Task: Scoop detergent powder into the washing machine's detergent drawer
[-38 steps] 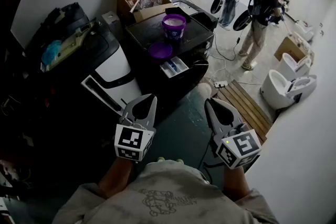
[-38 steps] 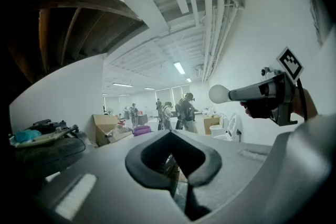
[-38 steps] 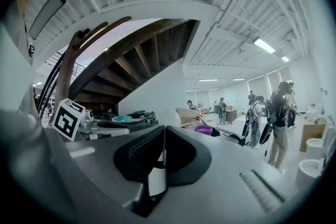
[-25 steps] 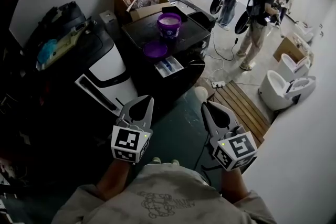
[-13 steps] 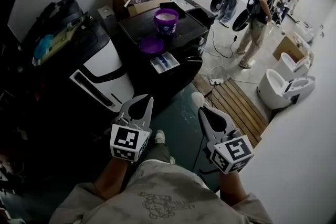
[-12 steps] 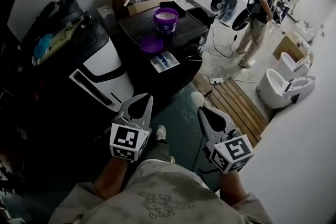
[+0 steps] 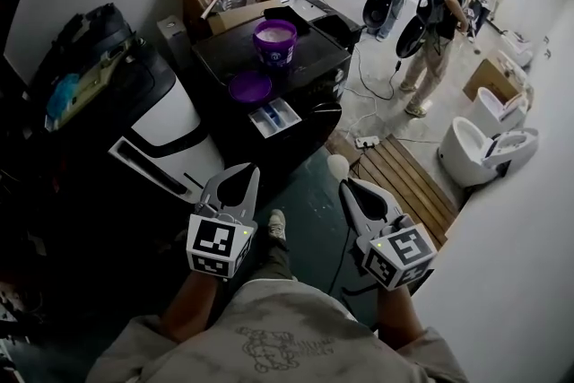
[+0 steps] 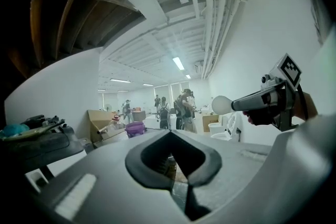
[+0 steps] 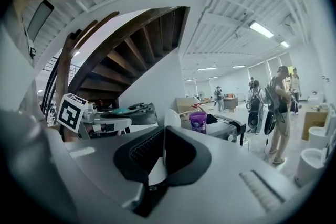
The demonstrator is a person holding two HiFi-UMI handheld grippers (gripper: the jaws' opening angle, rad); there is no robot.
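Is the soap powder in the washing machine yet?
Not yet. Done: the lid lies beside the purple tub, and the detergent drawer is pulled open. In hand: the right gripper holds a white scoop; the left gripper is shut, empty. Left: reach the tub, scoop powder, tip it into the drawer.

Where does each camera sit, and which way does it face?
Head view: on the head, facing steeply down at the washing machine; left gripper, right gripper and forearms show.
Left gripper view: on the left gripper, along its shut jaws into the room; right gripper with white scoop shows.
Right gripper view: on the right gripper, along jaws clamped on the scoop, toward the purple tub; left gripper shows.
Shared: all three show the tub.
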